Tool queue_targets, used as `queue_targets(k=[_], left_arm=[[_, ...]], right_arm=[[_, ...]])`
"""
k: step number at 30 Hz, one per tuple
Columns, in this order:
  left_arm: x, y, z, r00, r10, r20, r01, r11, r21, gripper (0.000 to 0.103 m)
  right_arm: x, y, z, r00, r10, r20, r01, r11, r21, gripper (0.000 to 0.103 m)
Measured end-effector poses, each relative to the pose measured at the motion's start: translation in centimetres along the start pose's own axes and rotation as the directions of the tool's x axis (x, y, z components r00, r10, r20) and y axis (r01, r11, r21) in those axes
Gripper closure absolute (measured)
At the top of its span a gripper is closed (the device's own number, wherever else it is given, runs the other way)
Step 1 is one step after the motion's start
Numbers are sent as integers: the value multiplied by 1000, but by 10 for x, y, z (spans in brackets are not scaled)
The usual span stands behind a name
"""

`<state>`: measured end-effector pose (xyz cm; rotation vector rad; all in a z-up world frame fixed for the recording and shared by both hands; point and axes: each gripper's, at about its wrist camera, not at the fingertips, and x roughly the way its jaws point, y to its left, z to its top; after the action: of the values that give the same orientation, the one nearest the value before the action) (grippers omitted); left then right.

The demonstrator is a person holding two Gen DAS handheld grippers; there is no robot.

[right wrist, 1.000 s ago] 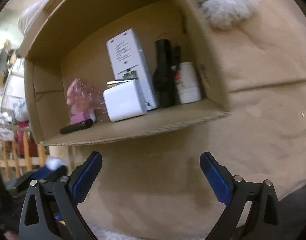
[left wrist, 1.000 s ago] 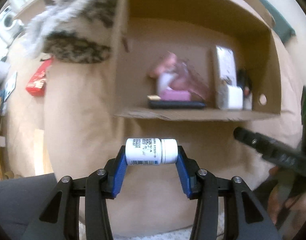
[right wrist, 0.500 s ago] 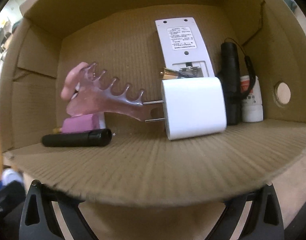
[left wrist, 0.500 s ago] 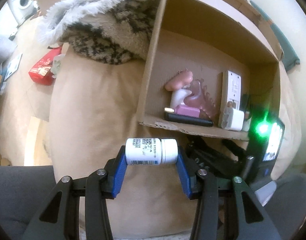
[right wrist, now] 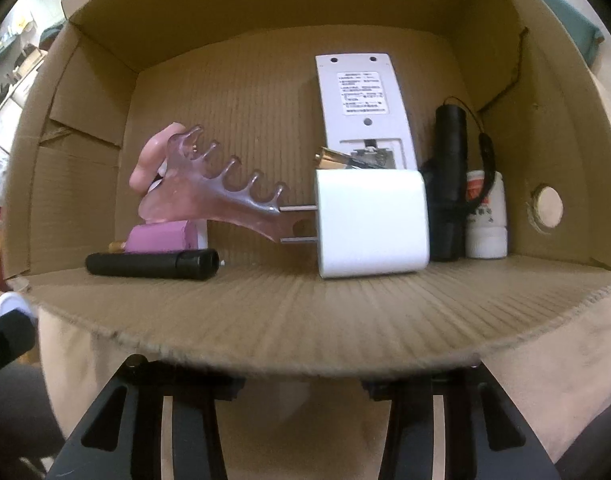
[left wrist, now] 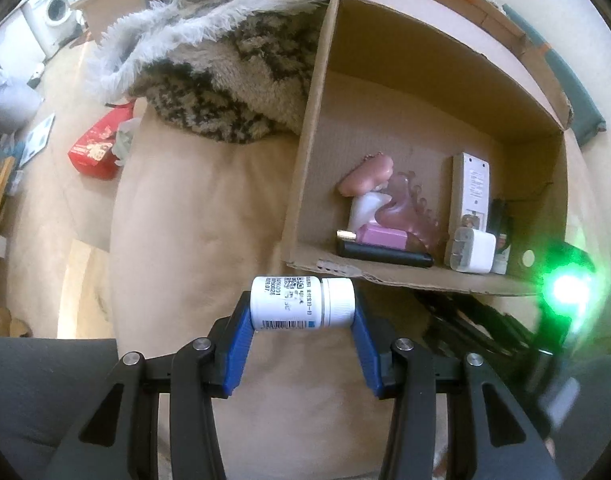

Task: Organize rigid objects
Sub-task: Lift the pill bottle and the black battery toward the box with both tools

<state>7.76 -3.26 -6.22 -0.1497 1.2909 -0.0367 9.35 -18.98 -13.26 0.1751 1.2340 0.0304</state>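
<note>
Off to my left I saw a shaggy grey-and-dark patterned fur blanket [left wrist: 225, 68] heaped on the beige cushioned sofa [left wrist: 193, 208]. Beyond it, a red printed package [left wrist: 95, 152] lay on the floor, and a white front-loading washing machine [left wrist: 55, 12] stood far back.

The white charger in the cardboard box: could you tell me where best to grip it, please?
Probably take the charger by its broad front and back faces, entering over the free top edge. Its prongs and the pink comb crowd the left; the black torch stands close on the right.
</note>
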Motion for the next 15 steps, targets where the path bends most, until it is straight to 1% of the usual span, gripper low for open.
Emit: queue_targets(k=[2, 6, 7, 10, 13, 15], left_arm=[[1, 0, -1, 1000, 7, 2, -7, 1000, 3, 60], [-2, -2, -2, 1000, -9, 17, 9, 1000, 0, 60], [-3, -4, -3, 1000, -7, 24, 7, 1000, 4, 60], [-10, -10, -4, 998, 2, 58, -4, 999, 34, 60], [-15, -14, -5, 996, 1, 92, -6, 999, 52, 60], [-19, -12, -4, 993, 14, 117, -19, 999, 44, 60]], right_arm=[[-11, -7, -1, 1000, 25, -5, -25, 1000, 9, 57], [-45, -11, -2, 997, 80, 19, -80, 997, 2, 57], [-57, -11, -11, 995, 89, 35, -89, 996, -5, 57], [-84, -16, -18, 990, 122, 68, -121, 992, -20, 57], [-100, -23, -19, 985, 149, 88, -148, 989, -19, 57], [-105, -24, -24, 982, 150, 116, -148, 989, -29, 57]])
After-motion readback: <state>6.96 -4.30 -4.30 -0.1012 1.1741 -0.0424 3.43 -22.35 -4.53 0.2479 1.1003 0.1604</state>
